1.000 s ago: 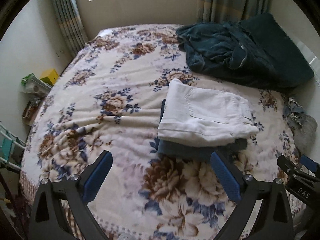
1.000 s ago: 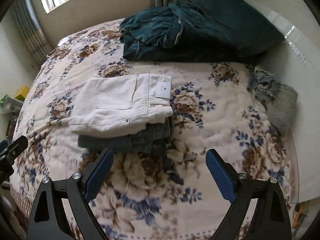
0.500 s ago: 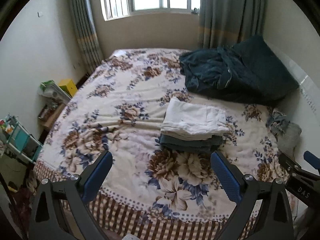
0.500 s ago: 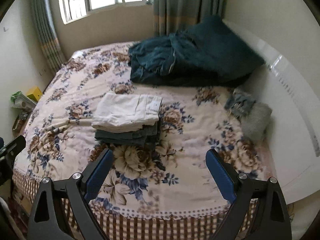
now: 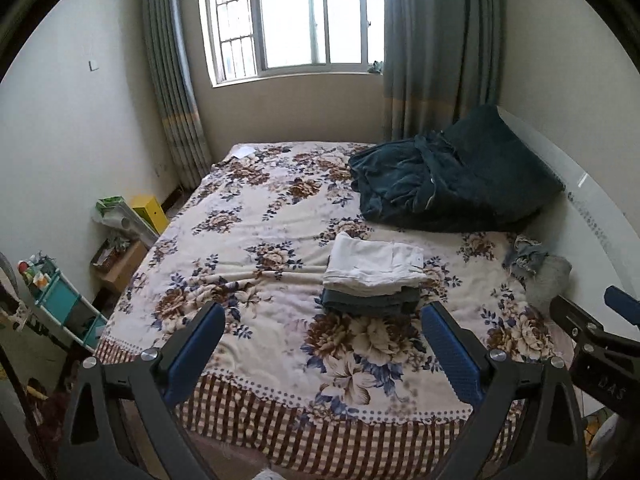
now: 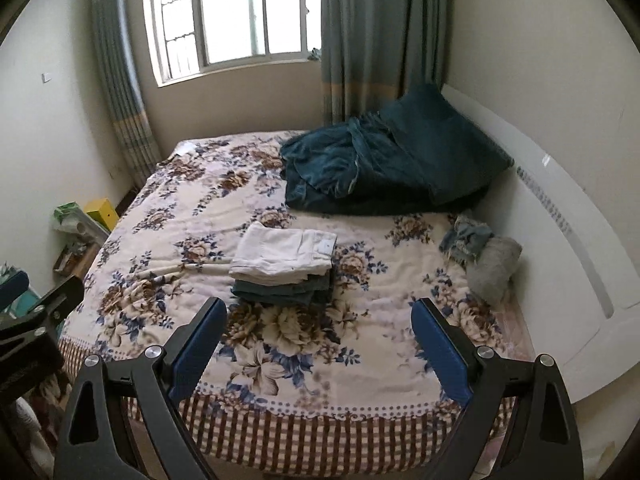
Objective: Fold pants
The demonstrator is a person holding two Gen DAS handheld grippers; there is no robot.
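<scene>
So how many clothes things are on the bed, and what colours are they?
White: 1, folded pants on top of the stack
Dark blue-grey: 1, folded pants underneath
Light blue denim: 1, crumpled piece by the headboard
Grey: 1, bundle beside it
Total: 4
The teal pile looks like bedding, so it is not counted.

Room lit by daylight from the window far ahead of the fingers; panes blown out. Soft shadows only. Strong fisheye bending and black vignette at corners. Slight blur on the bedspread between the fingers.
</scene>
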